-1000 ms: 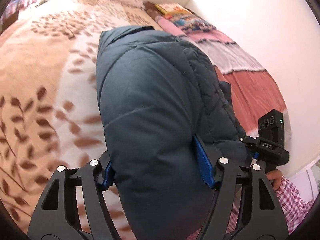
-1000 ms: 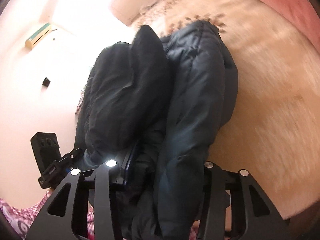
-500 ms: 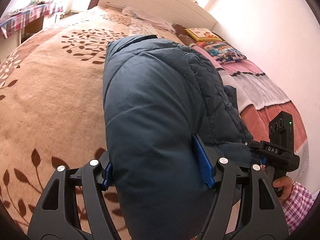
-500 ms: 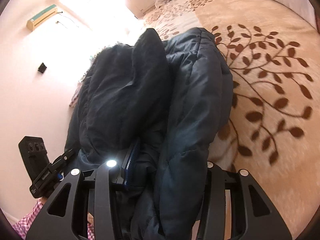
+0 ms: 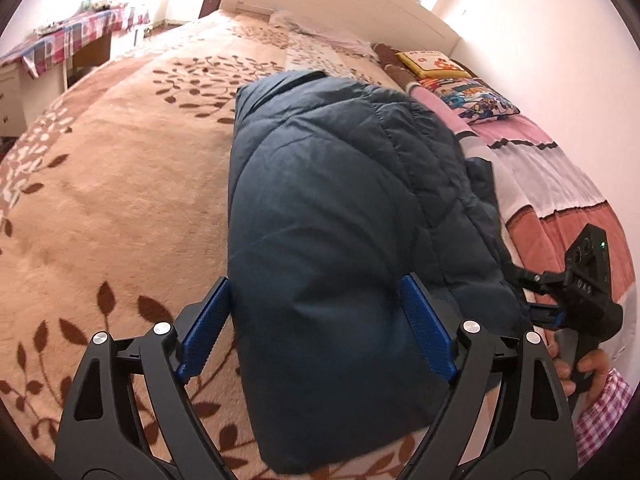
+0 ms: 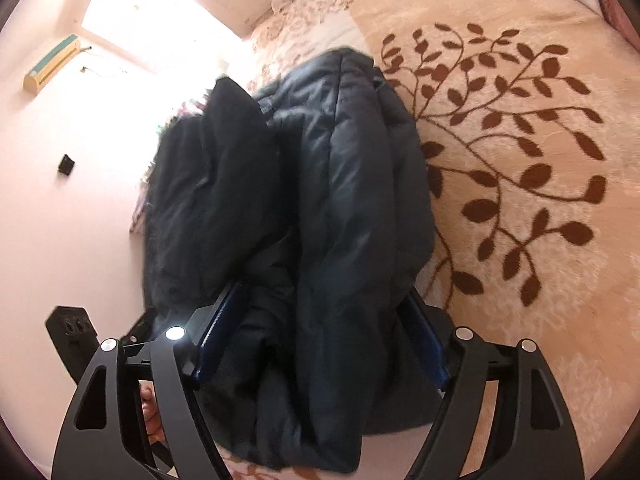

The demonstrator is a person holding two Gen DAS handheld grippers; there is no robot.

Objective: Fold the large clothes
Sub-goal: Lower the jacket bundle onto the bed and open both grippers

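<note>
A dark blue puffer jacket [image 5: 340, 208], folded into a thick bundle, lies lengthwise on a bed covered by a beige blanket [image 5: 120, 200] printed with brown leaves and branches. The left gripper [image 5: 316, 320] has its two blue-padded fingers [image 5: 426, 332] spread wide, one on each side of the near end of the bundle — the left pad stands just apart from the cloth with blanket showing beside it, so the grip looks released rather than pinching. From the other side, the right gripper [image 6: 320, 340] straddles the bundle too, its fingers [image 6: 218, 340] wide and the padded folds filling the gap between them; whether they press on the jacket [image 6: 340, 220] or merely flank it cannot be told. In the left wrist view the right gripper [image 5: 576, 292] shows at the far edge, held by a hand [image 5: 580, 368] in a red-and-white checked sleeve. Beyond the jacket lie a pink and white striped quilt [image 5: 540, 172] and a cartoon-printed pillow [image 5: 476, 98] against a white headboard [image 5: 340, 0]. A wall air conditioner [image 6: 52, 68] shows in the right wrist view — the leafy blanket [image 6: 520, 160] spreads to the right.
</note>
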